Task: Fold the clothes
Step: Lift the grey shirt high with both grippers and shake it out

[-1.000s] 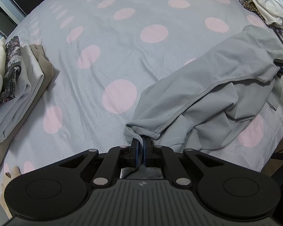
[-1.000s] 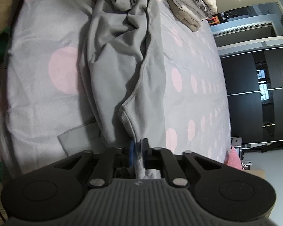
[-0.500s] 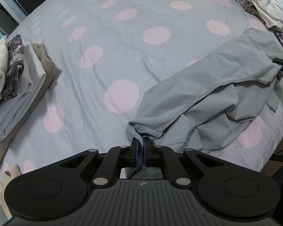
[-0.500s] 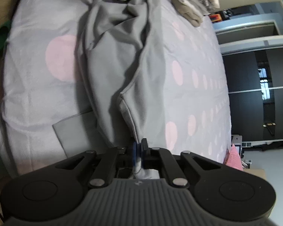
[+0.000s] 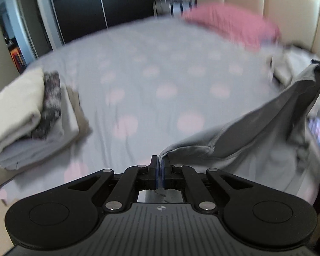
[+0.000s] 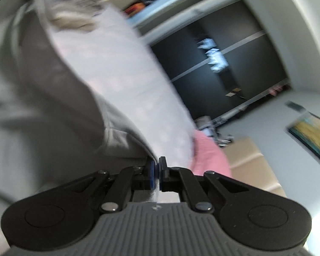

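Gripping grey garment [image 5: 256, 132], both ends.

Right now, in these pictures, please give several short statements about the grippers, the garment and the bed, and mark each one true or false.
1. The left gripper is shut on the grey garment. True.
2. The right gripper is open and holds nothing. False: it pinches the same garment.
3. A stack of folded clothes lies on the bed. True.
4. The pillow is green. False: it is pink.
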Demonstrator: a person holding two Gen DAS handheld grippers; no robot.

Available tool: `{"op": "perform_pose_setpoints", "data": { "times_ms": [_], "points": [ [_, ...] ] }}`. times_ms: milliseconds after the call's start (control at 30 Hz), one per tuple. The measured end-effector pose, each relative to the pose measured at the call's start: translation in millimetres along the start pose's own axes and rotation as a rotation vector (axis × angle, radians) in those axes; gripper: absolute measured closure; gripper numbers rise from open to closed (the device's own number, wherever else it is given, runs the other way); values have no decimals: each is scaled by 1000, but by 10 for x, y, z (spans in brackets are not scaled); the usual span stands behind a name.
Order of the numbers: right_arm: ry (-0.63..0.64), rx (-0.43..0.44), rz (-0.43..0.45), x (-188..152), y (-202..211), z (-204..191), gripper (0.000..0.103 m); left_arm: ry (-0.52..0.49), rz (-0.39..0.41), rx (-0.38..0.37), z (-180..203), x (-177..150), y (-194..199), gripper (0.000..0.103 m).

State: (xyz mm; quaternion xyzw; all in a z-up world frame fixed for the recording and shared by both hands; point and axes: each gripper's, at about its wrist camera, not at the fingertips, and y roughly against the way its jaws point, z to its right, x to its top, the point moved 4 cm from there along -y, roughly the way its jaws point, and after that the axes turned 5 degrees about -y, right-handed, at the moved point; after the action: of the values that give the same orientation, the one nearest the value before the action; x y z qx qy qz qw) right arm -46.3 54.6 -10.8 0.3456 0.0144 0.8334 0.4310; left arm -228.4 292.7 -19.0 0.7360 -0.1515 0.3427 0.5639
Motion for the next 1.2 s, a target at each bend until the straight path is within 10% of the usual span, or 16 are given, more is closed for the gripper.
{"op": "perform_pose_setpoints", "data": {
  "times_ms": [433, 633, 1200],
  "points": [
    [-208, -98, 269, 843, 483, 920, 99, 65, 663, 248, -268, 1189, 2180, 102],
    [-450, -287, 364, 1073, 771, 1753, 99, 10, 757, 207, 84, 1296, 2691, 102],
    [-527, -314, 599, 1012, 2203, 2123, 98, 31, 1083, 298, 431, 981, 3539, 102]
  ]
}}
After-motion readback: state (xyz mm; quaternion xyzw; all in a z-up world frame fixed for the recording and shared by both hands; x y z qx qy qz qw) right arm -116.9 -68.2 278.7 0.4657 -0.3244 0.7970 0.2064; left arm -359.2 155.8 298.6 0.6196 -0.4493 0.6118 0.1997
